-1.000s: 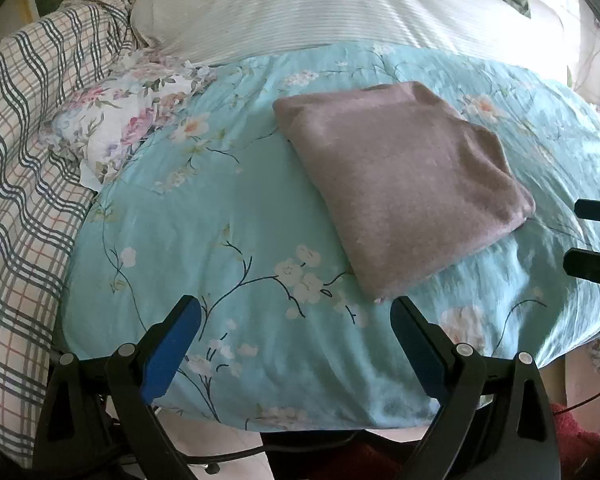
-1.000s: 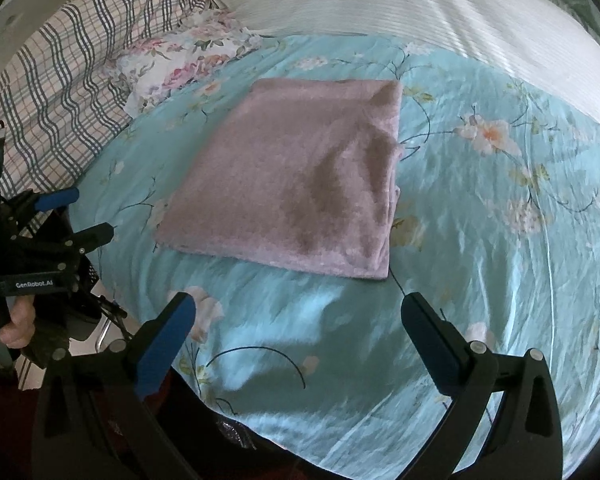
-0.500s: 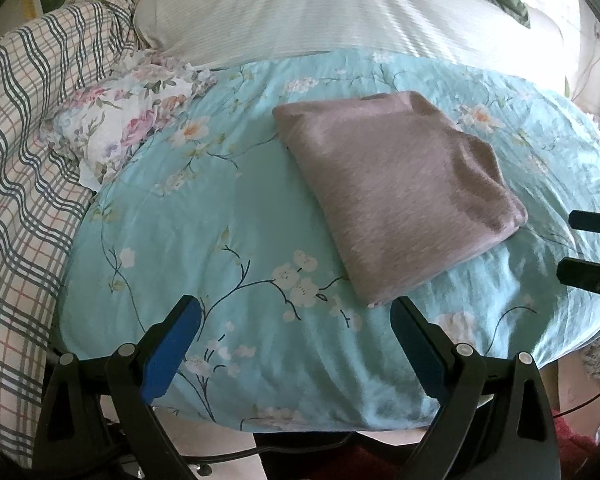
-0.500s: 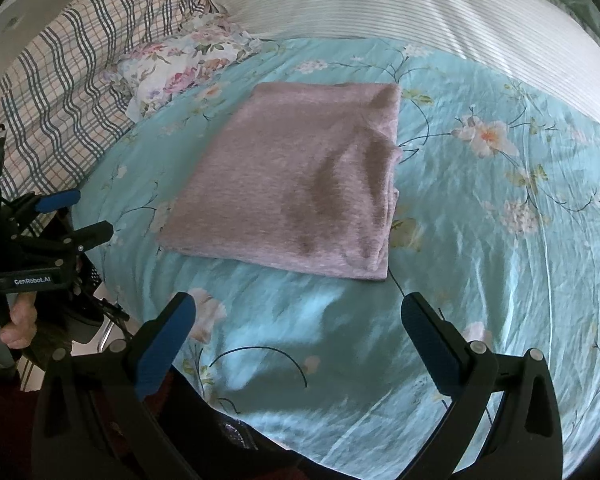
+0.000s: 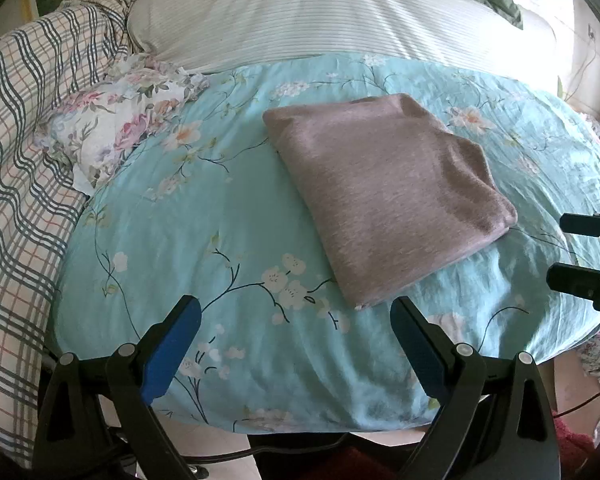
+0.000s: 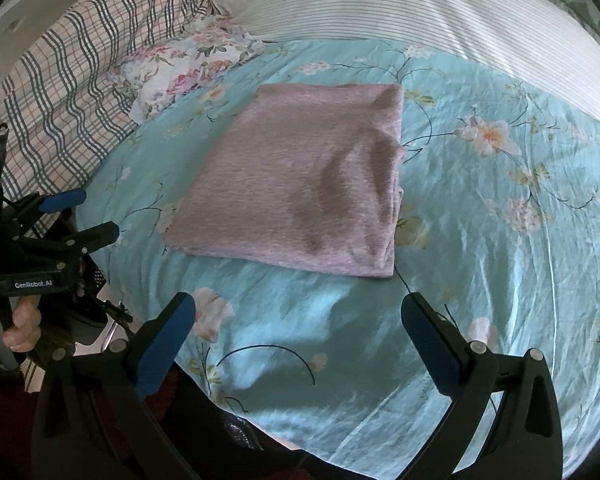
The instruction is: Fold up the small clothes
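Mauve knit, the garment [image 6: 296, 184] lay folded into a neat rectangle on the teal floral sheet [image 6: 480, 216], at twelve o'clock from the right gripper [image 6: 298, 336]. Both it and the left gripper [image 5: 294, 334] gaped wide, empty. Folding looked essentially finished.

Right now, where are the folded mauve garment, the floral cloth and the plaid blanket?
Folded mauve garment [image 5: 384, 196], left wrist view, middle of its top face.
Floral cloth [image 6: 188, 66], right wrist view, centre of the crumpled bundle.
Plaid blanket [image 5: 24, 152], left wrist view, its draped middle.
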The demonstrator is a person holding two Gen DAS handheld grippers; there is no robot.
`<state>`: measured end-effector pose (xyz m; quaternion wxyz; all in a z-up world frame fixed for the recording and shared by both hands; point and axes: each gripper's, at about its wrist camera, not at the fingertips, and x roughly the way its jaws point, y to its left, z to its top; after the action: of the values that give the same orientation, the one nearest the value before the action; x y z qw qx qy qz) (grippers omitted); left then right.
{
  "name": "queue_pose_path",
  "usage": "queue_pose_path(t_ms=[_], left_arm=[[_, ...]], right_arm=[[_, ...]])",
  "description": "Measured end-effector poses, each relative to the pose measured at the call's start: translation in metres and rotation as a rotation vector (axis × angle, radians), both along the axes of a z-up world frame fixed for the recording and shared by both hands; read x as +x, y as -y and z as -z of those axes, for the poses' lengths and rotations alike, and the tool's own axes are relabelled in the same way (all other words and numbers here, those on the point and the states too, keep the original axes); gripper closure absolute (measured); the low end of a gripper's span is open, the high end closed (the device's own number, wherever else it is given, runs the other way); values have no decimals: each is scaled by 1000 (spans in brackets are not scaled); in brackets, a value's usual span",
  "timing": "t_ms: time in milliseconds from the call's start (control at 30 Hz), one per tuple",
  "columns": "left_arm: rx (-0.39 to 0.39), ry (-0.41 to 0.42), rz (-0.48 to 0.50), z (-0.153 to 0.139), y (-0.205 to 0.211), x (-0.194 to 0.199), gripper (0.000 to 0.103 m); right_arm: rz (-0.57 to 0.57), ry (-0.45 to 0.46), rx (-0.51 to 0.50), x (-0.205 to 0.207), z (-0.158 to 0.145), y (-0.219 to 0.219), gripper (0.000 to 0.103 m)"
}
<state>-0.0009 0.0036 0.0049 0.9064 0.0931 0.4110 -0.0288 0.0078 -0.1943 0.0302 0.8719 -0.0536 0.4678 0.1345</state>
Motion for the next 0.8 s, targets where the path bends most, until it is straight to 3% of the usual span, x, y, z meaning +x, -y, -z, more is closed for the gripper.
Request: queue_pose_path(t_ms=[800], left_arm=[[-3,2,0,-3,2,1,7]], right_arm=[[-2,-1,5,0,-2,-2,1]])
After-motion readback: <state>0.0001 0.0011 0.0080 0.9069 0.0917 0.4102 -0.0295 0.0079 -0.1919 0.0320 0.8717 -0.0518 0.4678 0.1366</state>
